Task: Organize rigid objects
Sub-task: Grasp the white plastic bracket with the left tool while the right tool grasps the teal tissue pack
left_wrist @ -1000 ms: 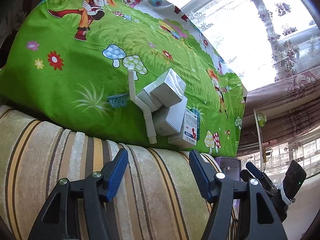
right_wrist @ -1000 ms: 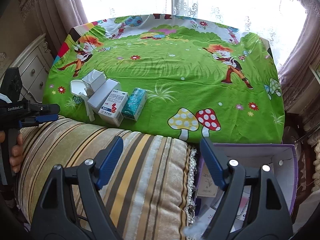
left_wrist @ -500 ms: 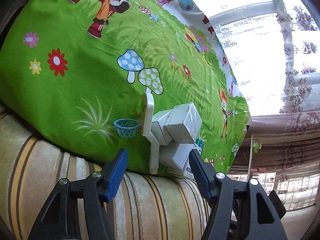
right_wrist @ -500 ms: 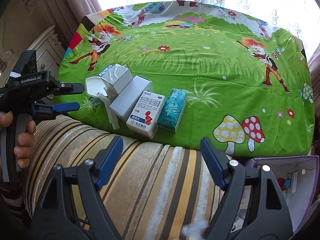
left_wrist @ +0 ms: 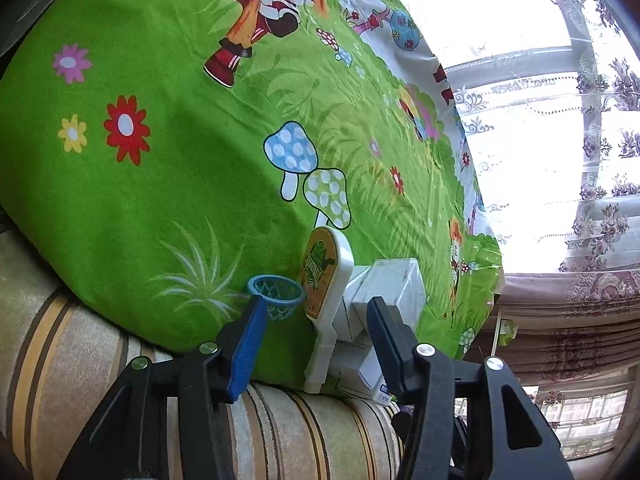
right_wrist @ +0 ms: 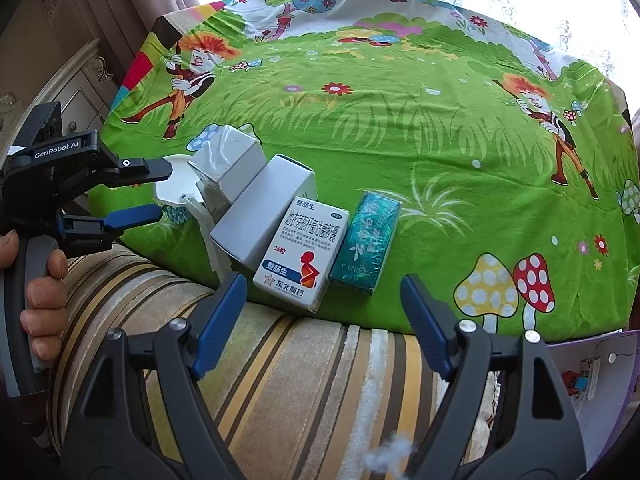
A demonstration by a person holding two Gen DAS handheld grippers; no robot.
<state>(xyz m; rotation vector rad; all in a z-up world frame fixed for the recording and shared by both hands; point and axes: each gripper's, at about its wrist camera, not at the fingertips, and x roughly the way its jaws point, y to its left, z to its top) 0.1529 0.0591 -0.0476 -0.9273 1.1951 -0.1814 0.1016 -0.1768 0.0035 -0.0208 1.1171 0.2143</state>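
Left tool (left_wrist: 314,340) is wide open, fingers either side of the white toy basketball hoop with blue net (left_wrist: 320,292) at the near edge of the green cartoon-print bed (left_wrist: 160,160), gripping nothing. Right tool (right_wrist: 324,316) also gapes empty, near the white medicine box with red figure (right_wrist: 302,248) and teal packet (right_wrist: 366,242).

Bright daylight from the blown-out window (left_wrist: 560,120); sharp frames, fisheye-warped edges
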